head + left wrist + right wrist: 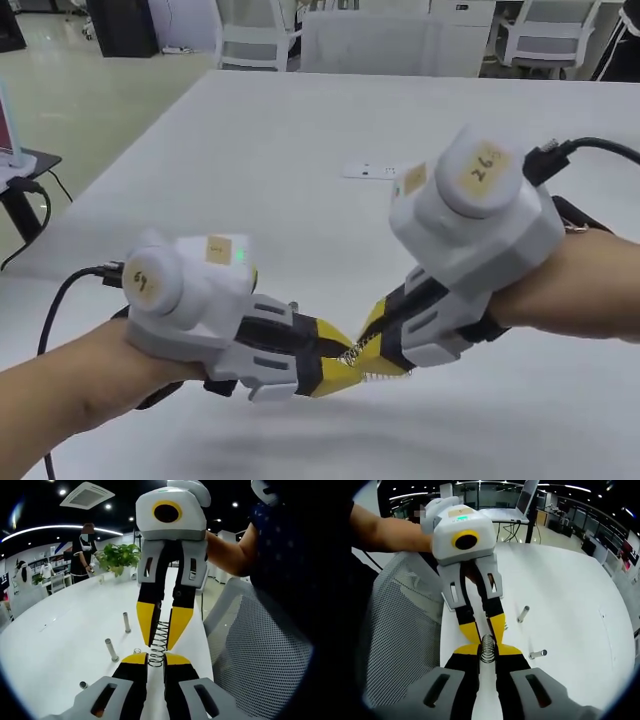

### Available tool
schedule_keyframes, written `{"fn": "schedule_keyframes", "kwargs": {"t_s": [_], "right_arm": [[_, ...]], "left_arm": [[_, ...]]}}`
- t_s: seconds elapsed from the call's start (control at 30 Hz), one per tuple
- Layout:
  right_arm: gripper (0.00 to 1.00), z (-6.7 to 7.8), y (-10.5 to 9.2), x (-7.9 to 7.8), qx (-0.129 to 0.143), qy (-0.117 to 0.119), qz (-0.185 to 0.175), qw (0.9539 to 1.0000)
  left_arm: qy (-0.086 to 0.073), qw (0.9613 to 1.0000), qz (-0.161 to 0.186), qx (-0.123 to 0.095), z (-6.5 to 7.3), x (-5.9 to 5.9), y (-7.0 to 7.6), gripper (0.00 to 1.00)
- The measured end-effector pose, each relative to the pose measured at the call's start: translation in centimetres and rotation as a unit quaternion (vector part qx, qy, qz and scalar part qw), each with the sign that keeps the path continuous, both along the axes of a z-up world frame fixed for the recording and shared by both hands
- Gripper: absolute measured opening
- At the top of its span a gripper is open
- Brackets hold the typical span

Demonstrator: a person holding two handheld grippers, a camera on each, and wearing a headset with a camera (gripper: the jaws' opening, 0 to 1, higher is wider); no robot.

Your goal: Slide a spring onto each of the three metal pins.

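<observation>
Jaws of my left hand-held gripper (156, 661) and right hand-held gripper (159, 637) close on one spring (159, 650) at the table (65, 630) edge, presumably aligning it for the pins (111, 650).

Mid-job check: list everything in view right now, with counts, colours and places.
spring: one, silvery, between both grippers' jaw tips.
metal pins: three, grey, upright on the table beside the jaws.
table: one, white, under everything.
mesh chair: one, pale grey, at the table edge.
plant: one, green, beyond the table's far end.
left gripper: one, white-black-yellow, shut on the spring.
right gripper: one, same colours, shut on the spring.
forearms: two, holding the grippers.
</observation>
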State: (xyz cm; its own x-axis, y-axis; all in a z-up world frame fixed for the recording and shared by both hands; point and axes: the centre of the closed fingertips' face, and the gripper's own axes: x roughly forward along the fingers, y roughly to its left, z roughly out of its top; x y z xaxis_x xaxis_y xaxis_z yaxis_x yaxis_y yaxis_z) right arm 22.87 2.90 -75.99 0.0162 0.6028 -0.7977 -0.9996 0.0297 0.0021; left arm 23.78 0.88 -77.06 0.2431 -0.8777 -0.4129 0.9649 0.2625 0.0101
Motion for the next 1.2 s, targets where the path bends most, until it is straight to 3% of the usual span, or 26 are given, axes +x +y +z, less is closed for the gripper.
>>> {"fn": "schedule_keyframes", "kwargs": {"t_s": [0.7, 1.2], "right_arm": [[0.08, 0.7, -2.1, 1.7, -0.019, -0.016, -0.015, 0.9996], [0.08, 0.8, -4.2, 3.0, -0.038, -0.023, -0.035, 0.9984]], "left_arm": [[0.008, 0.9998, 0.017, 0.010, -0.2, 0.3, 1.0, 0.20], [0.015, 0.9989, 0.041, 0.018, 0.3, 0.2, 3.0, 0.30]]}}
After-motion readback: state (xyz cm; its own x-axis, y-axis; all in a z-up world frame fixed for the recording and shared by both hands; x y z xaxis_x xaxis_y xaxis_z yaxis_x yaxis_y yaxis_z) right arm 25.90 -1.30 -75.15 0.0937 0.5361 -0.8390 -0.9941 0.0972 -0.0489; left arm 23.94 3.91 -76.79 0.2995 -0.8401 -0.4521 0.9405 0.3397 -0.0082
